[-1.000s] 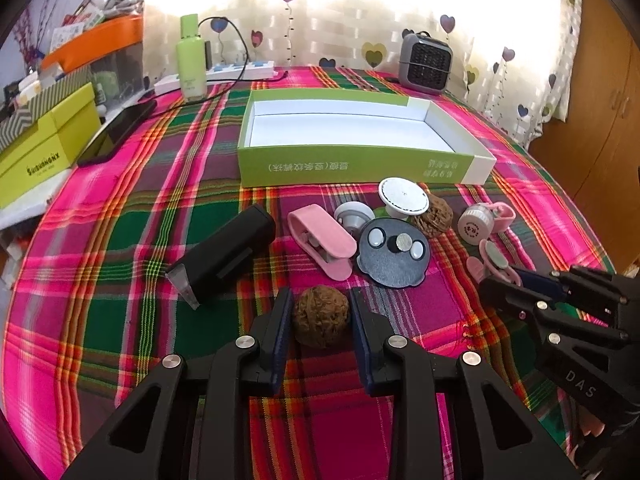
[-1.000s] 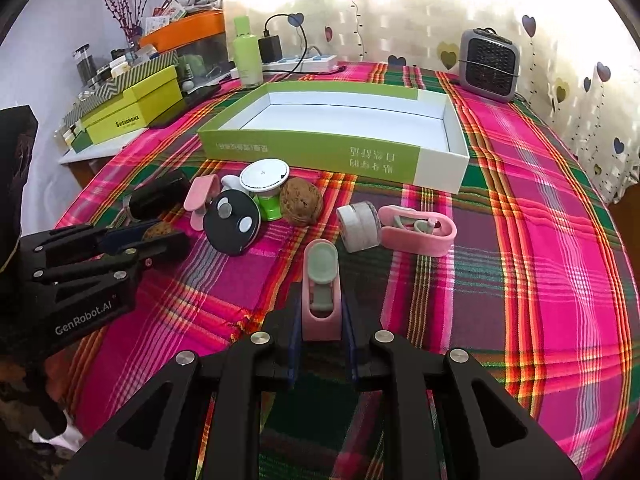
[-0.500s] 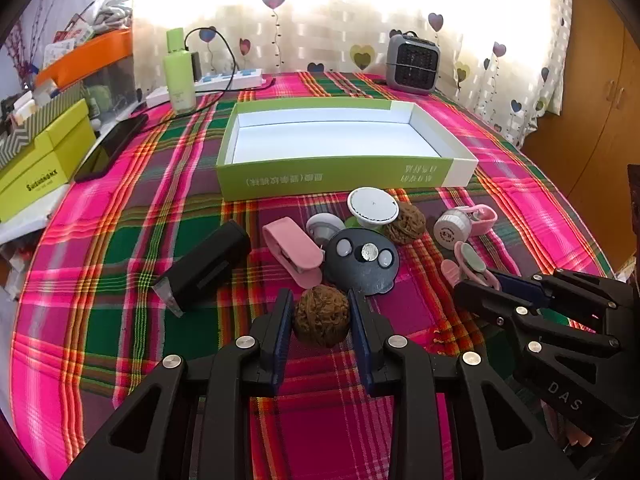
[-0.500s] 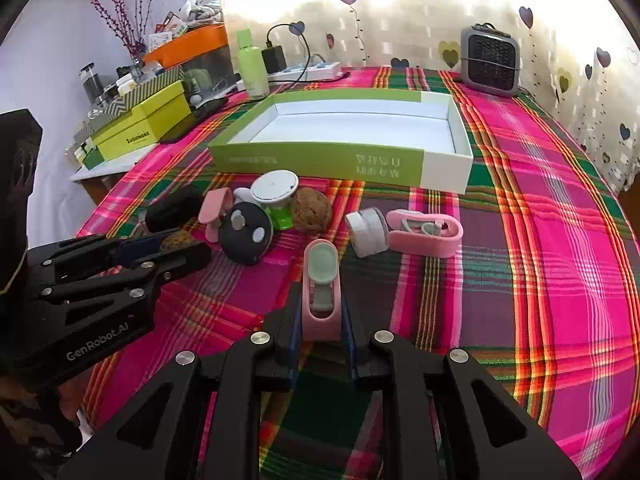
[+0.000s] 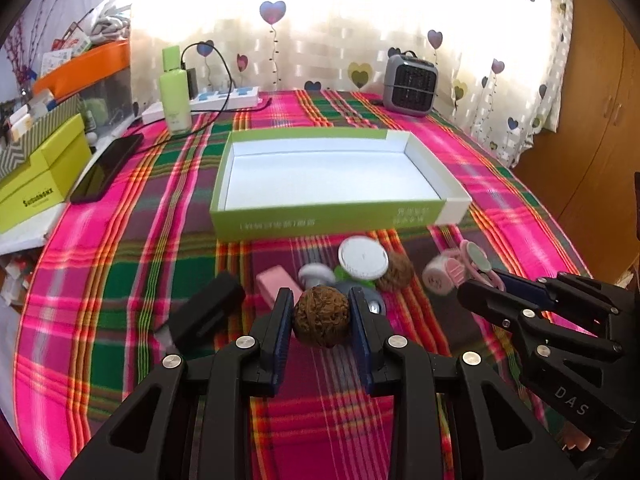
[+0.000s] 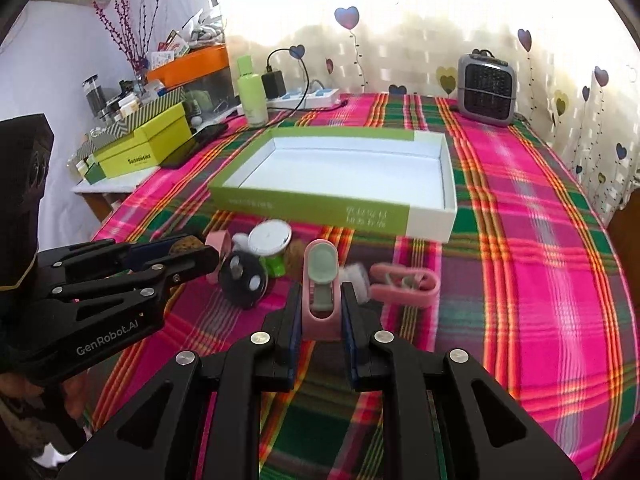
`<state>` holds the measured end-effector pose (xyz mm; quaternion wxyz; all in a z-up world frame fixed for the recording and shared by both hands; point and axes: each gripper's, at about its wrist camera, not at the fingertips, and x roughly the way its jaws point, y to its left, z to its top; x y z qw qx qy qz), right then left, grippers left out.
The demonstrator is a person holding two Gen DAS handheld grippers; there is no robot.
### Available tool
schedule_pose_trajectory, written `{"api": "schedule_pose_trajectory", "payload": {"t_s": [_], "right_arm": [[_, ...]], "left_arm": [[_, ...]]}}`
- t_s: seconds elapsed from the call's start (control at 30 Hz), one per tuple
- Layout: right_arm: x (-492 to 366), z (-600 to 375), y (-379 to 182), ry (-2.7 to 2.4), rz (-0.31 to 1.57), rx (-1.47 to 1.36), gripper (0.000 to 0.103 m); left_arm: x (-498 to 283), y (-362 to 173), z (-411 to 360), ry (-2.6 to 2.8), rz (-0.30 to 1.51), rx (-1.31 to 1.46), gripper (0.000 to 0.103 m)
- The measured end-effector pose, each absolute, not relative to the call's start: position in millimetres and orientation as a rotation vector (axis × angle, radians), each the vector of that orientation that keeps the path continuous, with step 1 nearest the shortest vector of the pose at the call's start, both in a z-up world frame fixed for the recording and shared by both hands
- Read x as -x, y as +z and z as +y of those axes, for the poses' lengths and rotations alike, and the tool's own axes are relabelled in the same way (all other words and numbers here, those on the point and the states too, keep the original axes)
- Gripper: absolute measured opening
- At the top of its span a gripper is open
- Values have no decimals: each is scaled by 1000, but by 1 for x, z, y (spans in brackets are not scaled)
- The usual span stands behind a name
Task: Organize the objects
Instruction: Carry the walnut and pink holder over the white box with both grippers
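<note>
The left gripper (image 5: 322, 322) is pinching one walnut (image 5: 322, 315) above the plaid cloth (image 5: 120, 264); a second walnut (image 5: 397, 276) is lying near the green-and-white box (image 5: 320, 220). The right gripper (image 6: 320, 314) is clamping one pink clip (image 6: 320, 288), two more pink clips (image 6: 404, 285) (image 6: 218, 245) lying beside the pile.

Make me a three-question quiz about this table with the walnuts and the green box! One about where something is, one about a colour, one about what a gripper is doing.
1. Where is the grey heater?
A. inside the box
B. at the table's far end, behind the box
C. on the floor

2. What colour is the clip in the right gripper?
A. pink
B. yellow
C. black

3. What is the left gripper doing?
A. hanging open
B. gripping a phone
C. gripping a walnut

Answers: 1 B, it stands beyond the green box. 2 A, its body is pink. 3 C, the walnut sits clamped between the pads.
</note>
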<state>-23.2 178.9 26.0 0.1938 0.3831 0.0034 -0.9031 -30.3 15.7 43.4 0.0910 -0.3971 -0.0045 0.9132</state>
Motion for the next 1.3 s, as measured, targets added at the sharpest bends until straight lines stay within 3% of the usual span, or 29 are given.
{"api": "schedule_pose_trajectory", "payload": {"t_s": [0.63,1.3], "right_arm": [[84,175,41,-2527,30,-1081,18],[181,161,27,-2519,41,-1209,18]], "left_arm": [[97,64,9,2744,-29,1144,26],[190,46,13,2718,-18,1272,26]]}}
